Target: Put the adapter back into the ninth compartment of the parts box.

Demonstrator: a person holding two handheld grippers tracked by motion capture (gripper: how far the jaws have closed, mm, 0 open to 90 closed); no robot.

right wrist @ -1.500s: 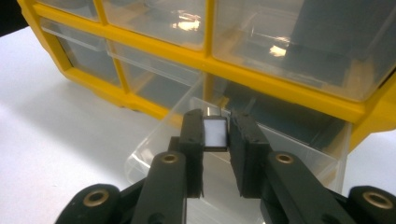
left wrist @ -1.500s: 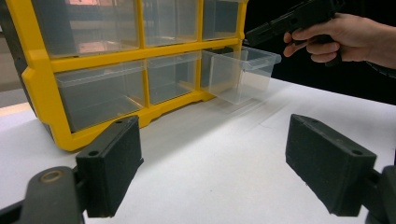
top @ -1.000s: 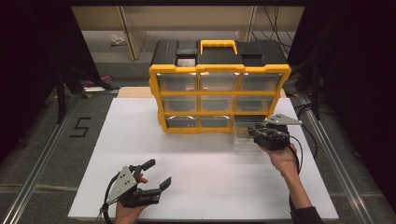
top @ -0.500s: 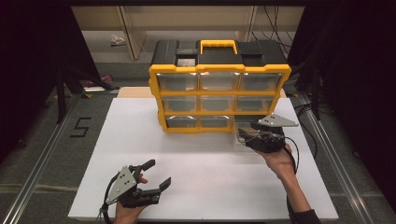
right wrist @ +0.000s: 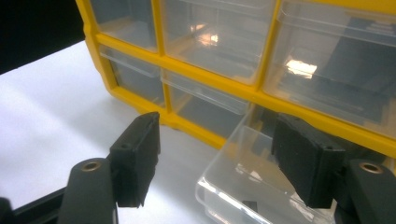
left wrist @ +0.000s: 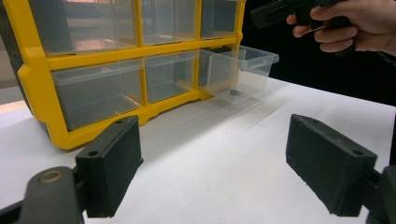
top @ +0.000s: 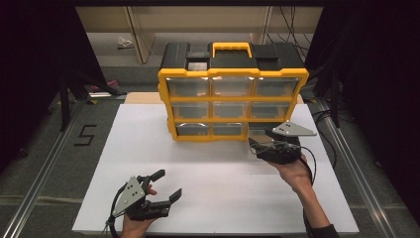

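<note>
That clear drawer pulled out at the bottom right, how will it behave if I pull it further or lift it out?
The clear drawer looks thin-walled and nearly empty, holding one small dark piece, so probably light and easy to tip. Its glossy plastic may slip between the right claw, whose jaws have just been opening. Pulled out of the yellow organizer, it could drop at the front.

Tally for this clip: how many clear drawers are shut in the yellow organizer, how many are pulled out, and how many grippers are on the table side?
Clear drawers pushed in, in the yellow organizer: 8
Clear drawer pulled out at bottom right: 1
Small dark item inside that drawer: 1
Grippers, left gripper and right gripper: 2
Total: 12
</note>
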